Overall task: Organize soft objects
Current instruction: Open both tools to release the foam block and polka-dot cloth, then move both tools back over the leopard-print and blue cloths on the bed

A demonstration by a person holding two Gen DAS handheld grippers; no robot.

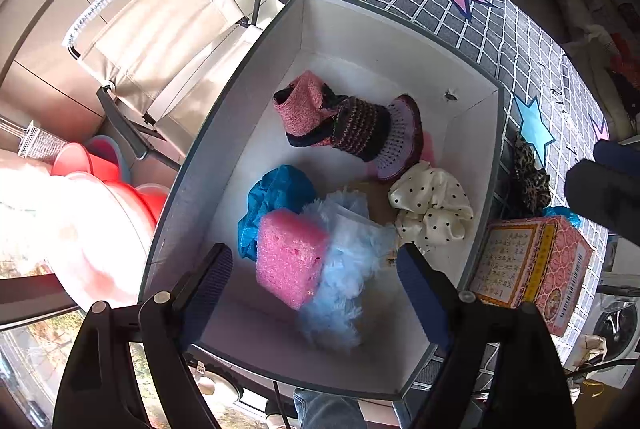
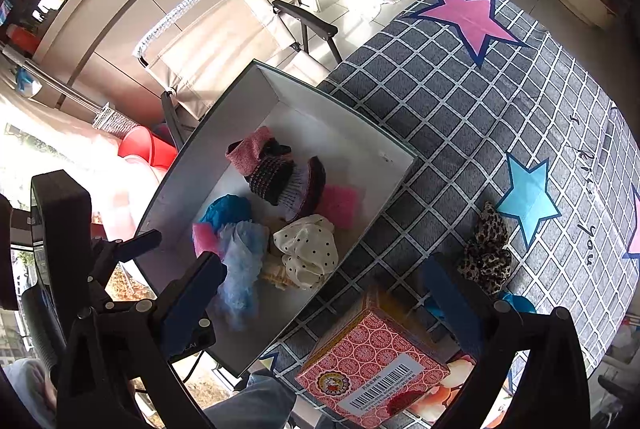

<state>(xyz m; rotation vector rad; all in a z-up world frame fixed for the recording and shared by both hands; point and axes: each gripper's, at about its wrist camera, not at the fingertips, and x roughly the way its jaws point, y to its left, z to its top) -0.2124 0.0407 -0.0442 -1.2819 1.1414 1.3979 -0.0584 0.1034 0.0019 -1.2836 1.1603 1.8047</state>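
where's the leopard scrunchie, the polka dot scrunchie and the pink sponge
leopard scrunchie (image 2: 486,253): right wrist view, middle of its ruffled fabric
polka dot scrunchie (image 1: 434,207): left wrist view, centre of the cream folds
pink sponge (image 1: 290,255): left wrist view, its flat top face

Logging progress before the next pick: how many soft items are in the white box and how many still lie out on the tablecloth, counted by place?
In the white box: 6 visible
(knitted pink-and-black piece, blue crinkled cloth, pink sponge block, pale blue fluffy piece, cream polka-dot scrunchie, second pink sponge)
On the grey checked tablecloth: 1
(leopard-print scrunchie)
Total: 7
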